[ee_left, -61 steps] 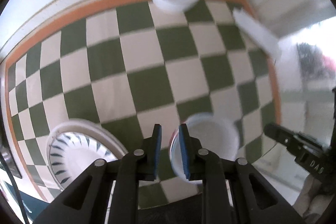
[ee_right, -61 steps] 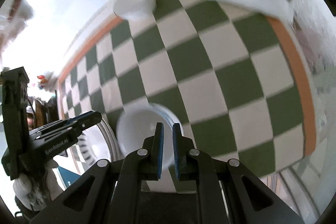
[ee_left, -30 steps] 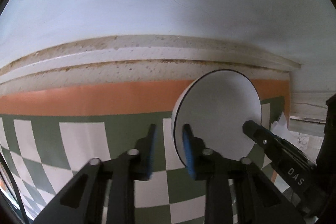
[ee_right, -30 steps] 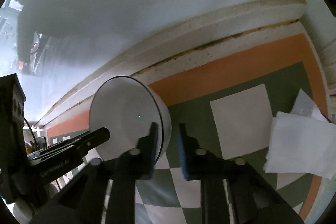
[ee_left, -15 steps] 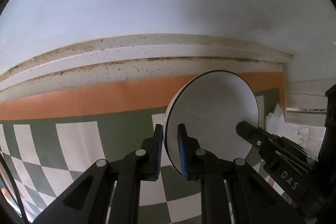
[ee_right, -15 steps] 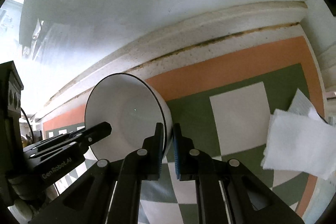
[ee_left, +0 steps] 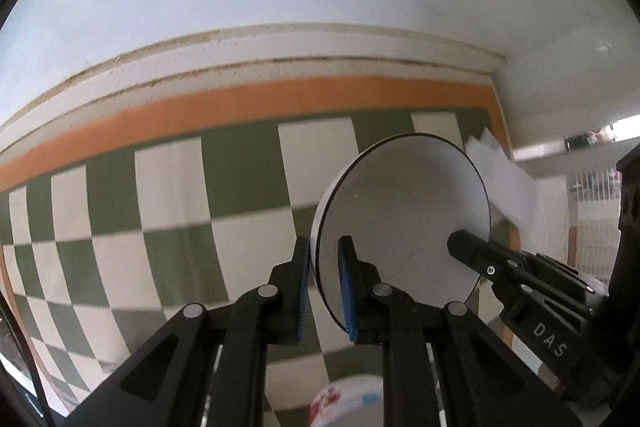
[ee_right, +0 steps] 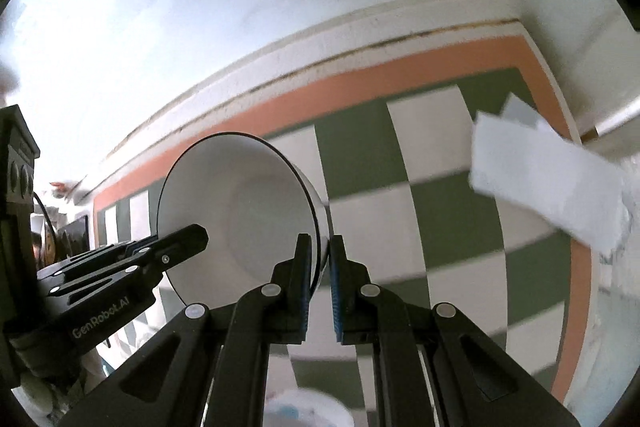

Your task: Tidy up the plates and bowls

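Note:
A white bowl with a thin dark rim is held in the air between both grippers, tilted on its side. My left gripper is shut on its left rim. My right gripper is shut on the opposite rim; the bowl's inside faces that camera. Each gripper shows in the other's view, the right one and the left one. A second white bowl with red and blue marks sits on the table below, also blurred in the right wrist view.
The table has a green and white checked cloth with an orange border. White paper napkins lie at the right edge. A white wall with a ledge runs behind the table.
Both grippers carried the white bowl back from the far edge and lowered it; more checked cloth shows now and the second bowl has come into view below.

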`<state>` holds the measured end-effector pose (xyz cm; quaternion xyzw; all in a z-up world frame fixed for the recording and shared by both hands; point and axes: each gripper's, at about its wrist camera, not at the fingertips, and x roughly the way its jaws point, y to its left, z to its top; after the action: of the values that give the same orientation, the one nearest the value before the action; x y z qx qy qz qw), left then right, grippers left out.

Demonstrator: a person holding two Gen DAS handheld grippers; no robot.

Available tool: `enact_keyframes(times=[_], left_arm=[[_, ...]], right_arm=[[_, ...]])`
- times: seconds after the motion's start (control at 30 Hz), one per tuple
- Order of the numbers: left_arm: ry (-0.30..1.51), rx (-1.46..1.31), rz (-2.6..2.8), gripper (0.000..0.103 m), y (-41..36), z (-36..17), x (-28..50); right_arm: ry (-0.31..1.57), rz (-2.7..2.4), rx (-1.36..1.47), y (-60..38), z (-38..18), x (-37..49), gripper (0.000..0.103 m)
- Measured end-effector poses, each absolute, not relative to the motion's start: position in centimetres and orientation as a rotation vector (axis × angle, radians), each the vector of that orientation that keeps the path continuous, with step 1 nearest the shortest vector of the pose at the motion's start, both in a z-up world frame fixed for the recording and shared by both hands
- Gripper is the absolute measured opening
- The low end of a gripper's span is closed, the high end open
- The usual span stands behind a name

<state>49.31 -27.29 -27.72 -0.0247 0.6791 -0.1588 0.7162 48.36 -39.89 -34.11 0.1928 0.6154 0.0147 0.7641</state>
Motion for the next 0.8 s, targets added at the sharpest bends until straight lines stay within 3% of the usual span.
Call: enact_keyframes(times=[0.4, 0.8], left_arm=[[1.466, -0.035, -0.431, 0.012, -25.6, -23.7, 40.3], [1.503, -0.027, -0.468, 0.012, -23.4, -24.0, 33.6]], right_arm=[[1.314, 0.027, 0.426, -38.6, -30.8, 36.9, 0.01], [1.336, 0.03, 0.43, -36.3, -30.5, 29.0, 0.011]])
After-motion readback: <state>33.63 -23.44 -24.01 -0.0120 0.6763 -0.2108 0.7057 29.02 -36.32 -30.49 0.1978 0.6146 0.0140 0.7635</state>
